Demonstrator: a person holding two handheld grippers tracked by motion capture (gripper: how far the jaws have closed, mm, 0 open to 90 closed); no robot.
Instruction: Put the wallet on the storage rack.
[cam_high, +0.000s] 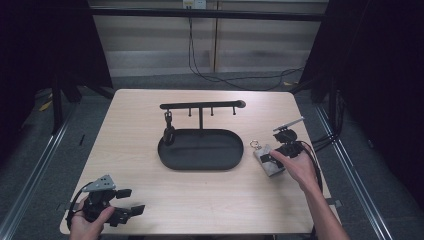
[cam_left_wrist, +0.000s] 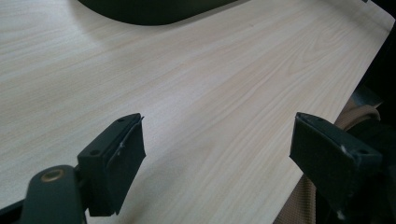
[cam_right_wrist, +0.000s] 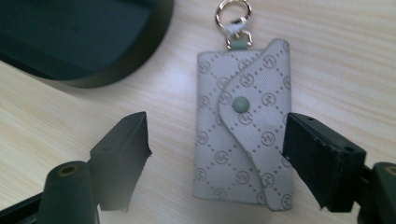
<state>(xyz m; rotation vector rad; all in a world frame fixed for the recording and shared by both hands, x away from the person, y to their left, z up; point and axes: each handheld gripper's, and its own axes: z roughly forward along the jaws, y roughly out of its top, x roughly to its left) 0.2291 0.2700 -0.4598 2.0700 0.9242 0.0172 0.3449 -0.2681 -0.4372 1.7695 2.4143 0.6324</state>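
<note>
Two grippers, one pouch: we go big to small.
Table (cam_high: 150, 115): light wood.
Tray (cam_high: 200, 162): black oval w/ hook bar, mid-table.
L gripper (cam_high: 131, 201): jaws apart, nothing betw., near front-left corner.
R gripper (cam_right_wrist: 215, 161): jaws apart, straddling pouch, left jaw clear of it.
Key pouch (cam_right_wrist: 245, 130): grey, flat on table, just right of tray.

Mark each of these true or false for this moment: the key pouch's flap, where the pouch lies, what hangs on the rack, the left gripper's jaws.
1. The grey key pouch lies flat on the wooden table with its flap snapped shut. True.
2. The key pouch lies inside the black oval tray. False: it lies on the table beside the tray.
3. The right gripper has its jaws on either side of the pouch, not pressing it. True.
4. The left gripper holds a key. False: its jaws are open over bare table.
5. All the rack's pegs are bare. False: one dark item hangs at its left.
</note>
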